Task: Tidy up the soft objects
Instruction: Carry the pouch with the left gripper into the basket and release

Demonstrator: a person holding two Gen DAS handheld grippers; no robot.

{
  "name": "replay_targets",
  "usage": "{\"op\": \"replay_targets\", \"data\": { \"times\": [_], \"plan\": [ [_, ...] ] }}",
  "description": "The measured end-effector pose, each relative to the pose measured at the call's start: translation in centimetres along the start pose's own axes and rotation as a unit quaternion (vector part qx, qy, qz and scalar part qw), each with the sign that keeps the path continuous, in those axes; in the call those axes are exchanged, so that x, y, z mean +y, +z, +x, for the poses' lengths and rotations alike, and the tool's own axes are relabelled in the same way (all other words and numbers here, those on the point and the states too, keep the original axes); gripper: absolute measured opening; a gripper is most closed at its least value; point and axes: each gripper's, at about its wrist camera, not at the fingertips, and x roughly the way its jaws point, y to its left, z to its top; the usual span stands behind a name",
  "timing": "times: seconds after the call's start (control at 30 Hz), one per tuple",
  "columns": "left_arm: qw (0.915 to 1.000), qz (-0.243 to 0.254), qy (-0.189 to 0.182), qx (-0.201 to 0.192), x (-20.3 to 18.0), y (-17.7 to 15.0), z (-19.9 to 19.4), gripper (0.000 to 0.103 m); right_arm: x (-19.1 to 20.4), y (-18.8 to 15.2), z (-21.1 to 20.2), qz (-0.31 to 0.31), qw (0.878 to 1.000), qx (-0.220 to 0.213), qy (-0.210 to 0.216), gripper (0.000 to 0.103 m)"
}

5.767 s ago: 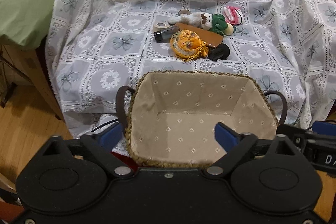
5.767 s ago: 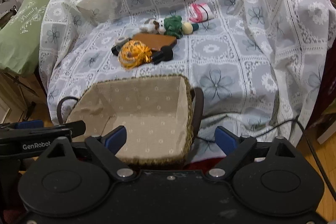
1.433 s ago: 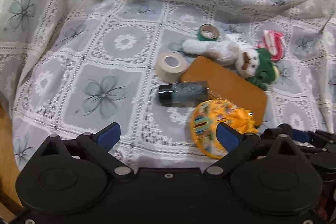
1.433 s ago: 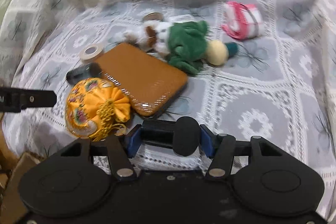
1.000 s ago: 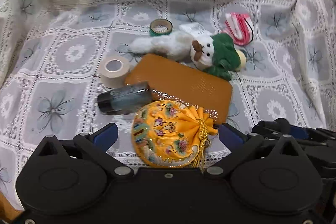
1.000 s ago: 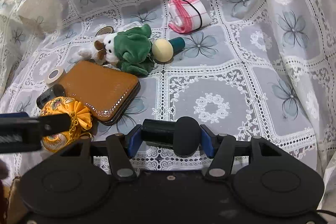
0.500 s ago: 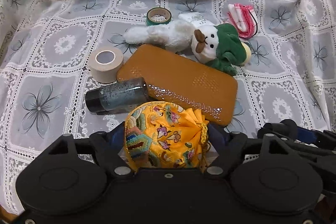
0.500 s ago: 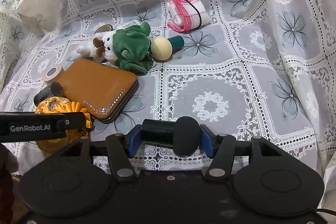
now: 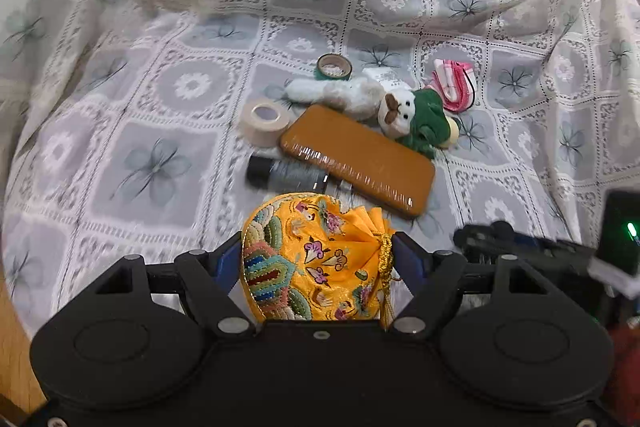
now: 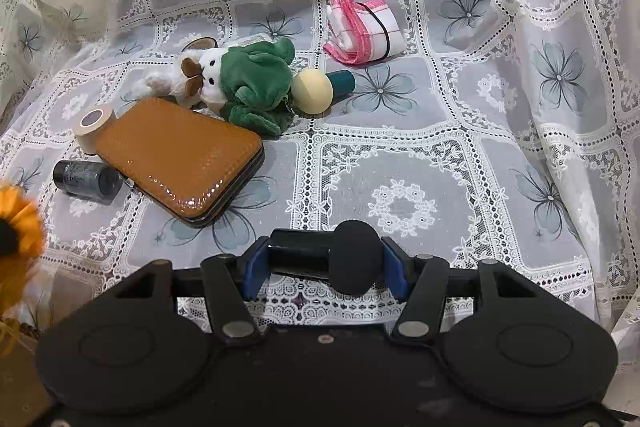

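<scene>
1. Two hand-held grippers are at work: the left hand-held gripper (image 9: 316, 259) has its blue pads pressed on both sides of a yellow embroidered pouch (image 9: 316, 259), gathered shut with a gold cord, so what it contains cannot be told. The jaws have just been closing on it.
2. The right hand-held gripper (image 10: 326, 261) is clamped narrowly on a black microphone (image 10: 340, 259) lying crosswise between its pads.
3. A white lace cover (image 10: 440, 167) with grey flower squares drapes the whole surface and rises in folds at the back and right; what lies under it cannot be told. A strip of wooden floor (image 9: 12, 367) shows at the lower left of the left wrist view.
4. Near the middle of the cover lies a brown case (image 10: 180, 159), with a dark glittery bottle (image 10: 86, 181) and a beige tape roll (image 10: 90, 125) just beside its left end.
5. A plush toy in a green outfit (image 10: 240, 83) lies along the case's far side, touching a cream ball with a teal handle (image 10: 316, 91).
6. A green tape roll (image 9: 334, 67) sits behind the plush, and a pink-and-white folded cloth bound with a black band (image 10: 360, 27) lies further back to the right.
</scene>
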Motion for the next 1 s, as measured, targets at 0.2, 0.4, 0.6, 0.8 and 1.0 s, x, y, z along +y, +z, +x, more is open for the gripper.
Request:
{"op": "replay_targets", "data": {
  "times": [0.2,0.4,0.6,0.8,1.0],
  "plan": [
    [1.0000,-0.002,-0.007,0.001,0.6,-2.9,-2.3,0.071,-0.1,0.0,-0.1,0.002,1.000,-0.005,-0.004,0.056],
    [0.9999,-0.007,-0.011,0.006,0.7,-5.5,-3.0,0.071,-0.7,-0.1,-1.7,0.022,0.999,-0.037,-0.007,0.056],
    [1.0000,-0.006,-0.005,0.000,0.4,-7.5,-3.8,0.071,-0.5,-1.2,-6.4,0.023,0.997,-0.075,0.016,0.056],
    [1.0000,-0.005,0.005,-0.003,0.5,-9.4,-4.4,0.071,-0.3,-3.4,-12.0,0.032,0.993,-0.105,0.048,0.056],
    [1.0000,-0.003,0.007,0.000,0.5,-11.2,-4.9,0.071,-0.3,-6.2,-16.6,0.040,0.990,-0.119,0.068,0.057]
  ]
}}
